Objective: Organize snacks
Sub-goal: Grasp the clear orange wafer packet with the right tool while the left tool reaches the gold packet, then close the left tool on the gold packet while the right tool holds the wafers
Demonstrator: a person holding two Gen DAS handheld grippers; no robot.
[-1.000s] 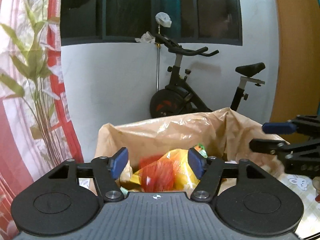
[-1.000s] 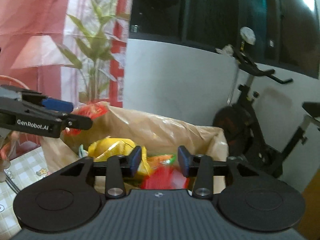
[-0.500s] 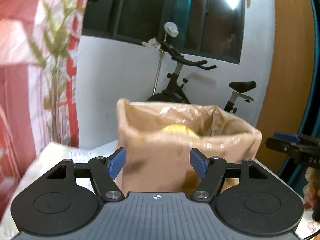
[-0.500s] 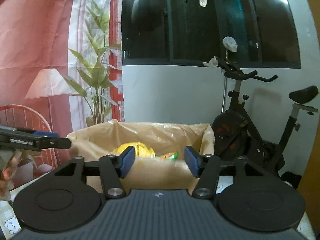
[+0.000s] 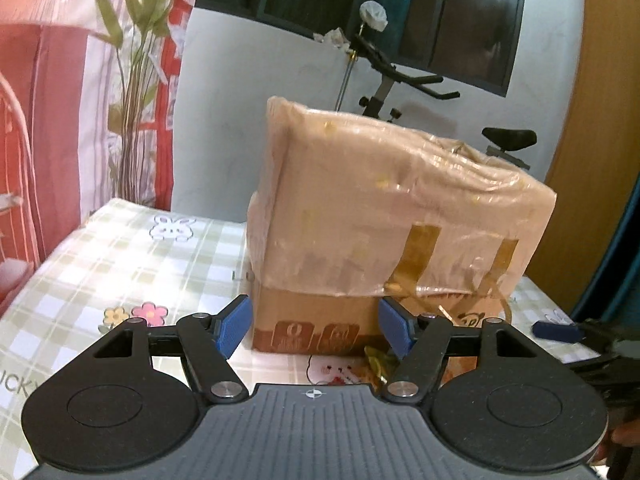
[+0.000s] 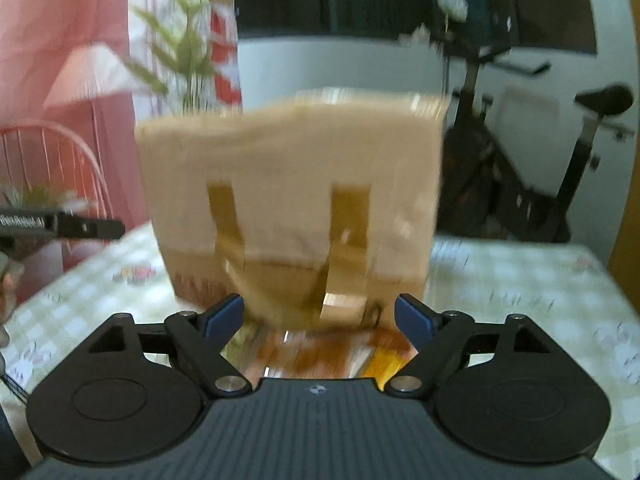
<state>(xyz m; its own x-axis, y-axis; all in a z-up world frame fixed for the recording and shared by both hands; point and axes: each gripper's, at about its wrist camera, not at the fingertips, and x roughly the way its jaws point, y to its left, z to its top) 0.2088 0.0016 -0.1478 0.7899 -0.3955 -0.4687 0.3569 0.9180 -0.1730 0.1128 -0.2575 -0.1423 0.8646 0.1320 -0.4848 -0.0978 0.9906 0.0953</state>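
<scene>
I note the left gripper spread wide, empty, facing the bag-lined cardboard box on the table. My right gripper is opening, nothing clamped.

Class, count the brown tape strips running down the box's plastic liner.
2, side by side on the cardboard box's near face: left strip, right strip. Other faces are hidden.
</scene>
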